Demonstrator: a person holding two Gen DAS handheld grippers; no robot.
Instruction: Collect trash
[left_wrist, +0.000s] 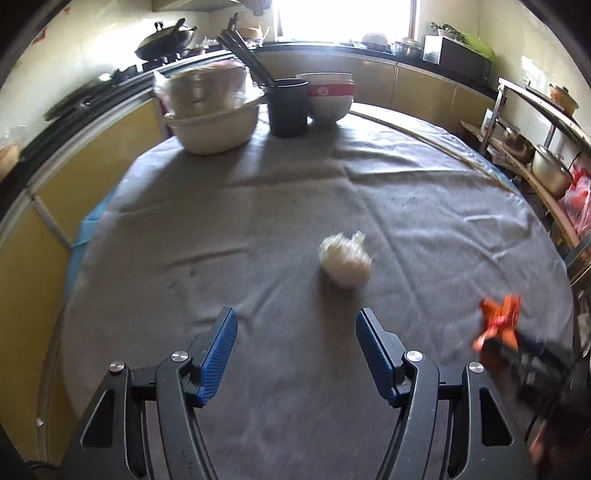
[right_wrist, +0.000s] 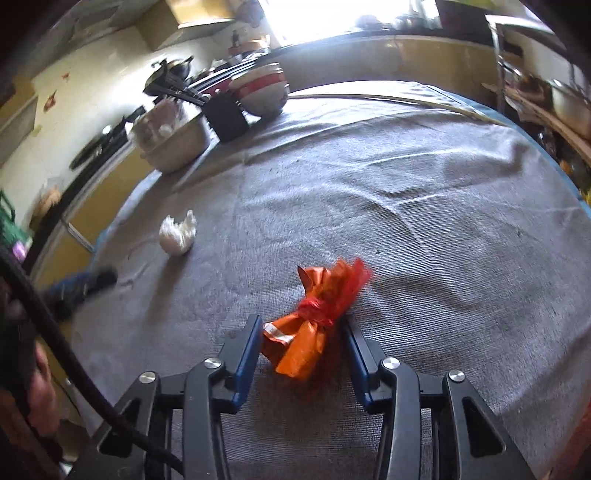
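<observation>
Trash: 2 pieces are seen on the grey tablecloth (left_wrist: 258, 192).
Orange wrapper (right_wrist: 317, 317): pinched by the right gripper (right_wrist: 301, 325).
White wad (left_wrist: 345, 260): left lying ahead of the left gripper (left_wrist: 295, 325), whose jaws are spread and empty.

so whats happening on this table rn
A person with a gripper in each hand is clearing trash off the grey tablecloth. The right gripper is closed on an orange wrapper. The left gripper is open and empty, with a crumpled white tissue lying just ahead of it, untouched.
</observation>
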